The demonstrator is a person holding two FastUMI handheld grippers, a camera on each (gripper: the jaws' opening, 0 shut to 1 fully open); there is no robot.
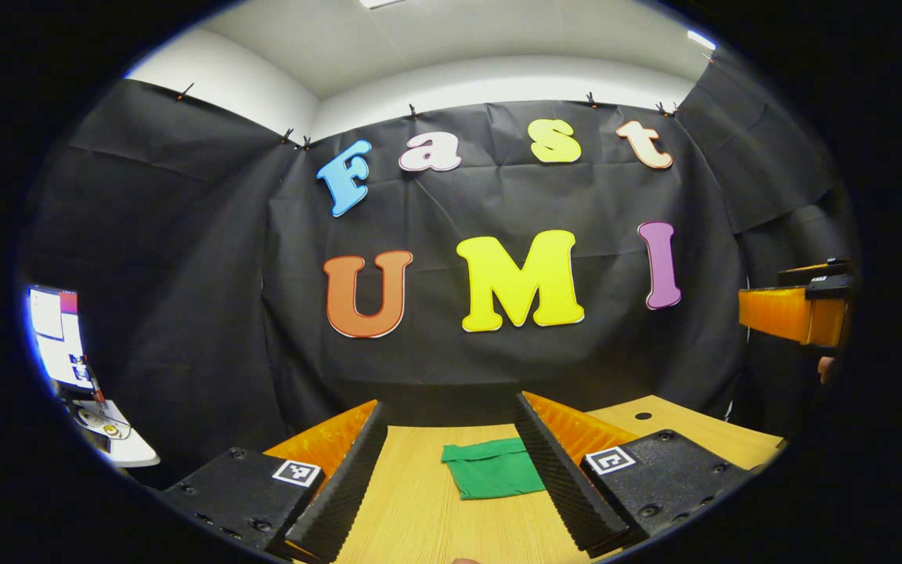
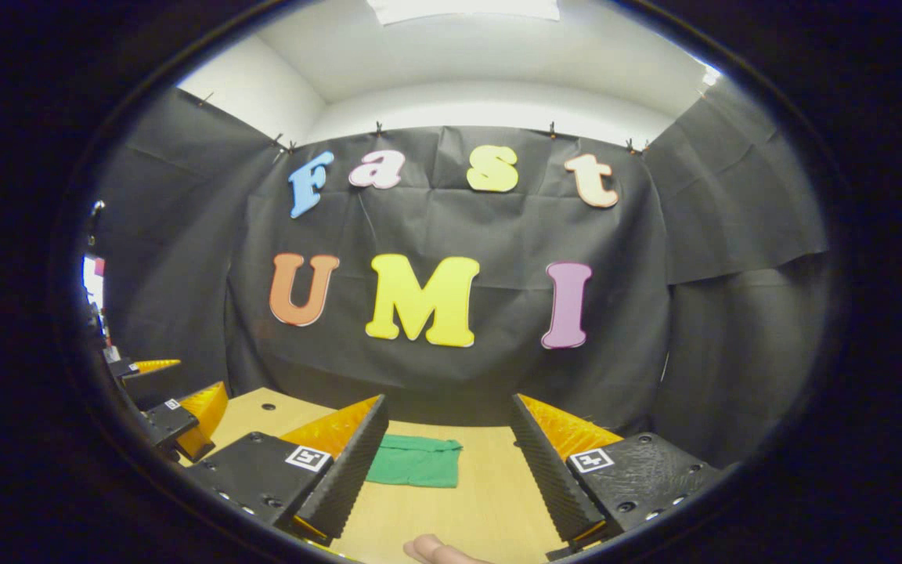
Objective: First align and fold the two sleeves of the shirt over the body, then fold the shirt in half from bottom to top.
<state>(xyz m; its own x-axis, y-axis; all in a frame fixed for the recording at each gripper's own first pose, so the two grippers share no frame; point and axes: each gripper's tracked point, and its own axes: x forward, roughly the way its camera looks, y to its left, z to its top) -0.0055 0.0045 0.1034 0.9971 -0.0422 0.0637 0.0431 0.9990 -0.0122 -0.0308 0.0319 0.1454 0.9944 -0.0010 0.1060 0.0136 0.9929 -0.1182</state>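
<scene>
I'm holding both tongs spread wide, gripping nothing. The green shirt (image 1: 494,468) is lying on the table (image 1: 420,509) ahead, already a compact bundle, nearer my left gripper (image 1: 451,470) than my right gripper (image 2: 447,470).

A wooden table (image 1: 420,501) stands against the black cloth wall (image 1: 185,313). Above the cloth run a white wall (image 2: 490,110) and a ceiling light (image 2: 463,8).
</scene>
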